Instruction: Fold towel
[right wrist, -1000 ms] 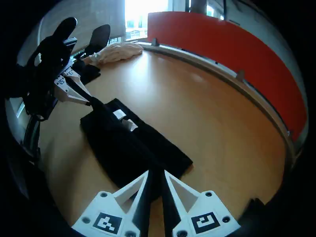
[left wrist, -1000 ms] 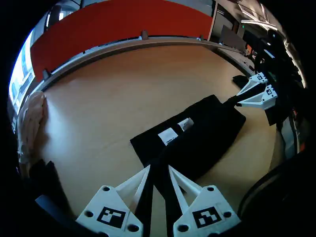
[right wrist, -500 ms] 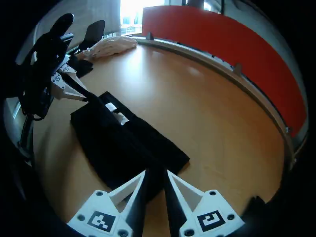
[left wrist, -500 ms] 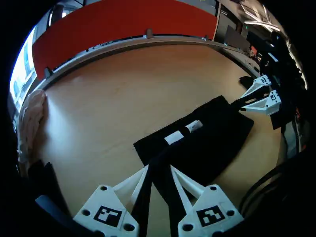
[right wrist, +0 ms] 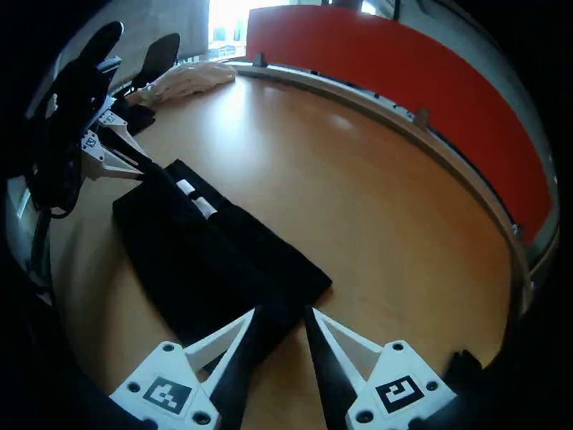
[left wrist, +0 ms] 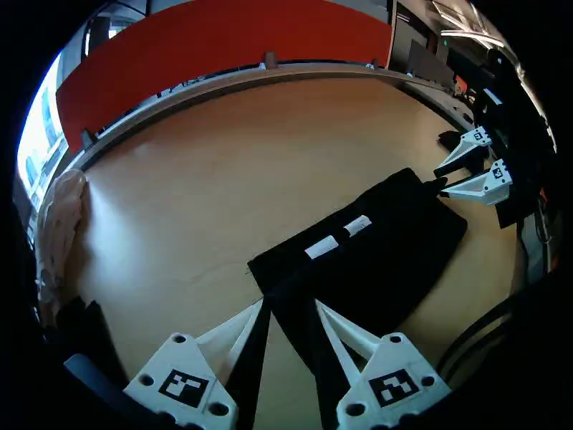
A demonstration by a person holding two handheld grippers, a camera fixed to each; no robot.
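Two handheld grippers face each other low over a light wooden table (left wrist: 200, 172), one at each end of a folded black cloth towel (left wrist: 387, 244) lying flat on it. The left gripper (left wrist: 290, 315) tilts down toward the tabletop, its white fingers parted, with the towel's near corner lying between the tips. The right gripper (right wrist: 279, 322), angled the same way at the far end, also has its fingers spread, and the opposite corner sits in the gap. Two small white labels (left wrist: 336, 238) show on the towel ahead of the left gripper. Beyond the towel, a red partition panel (left wrist: 215, 43) edges the table.
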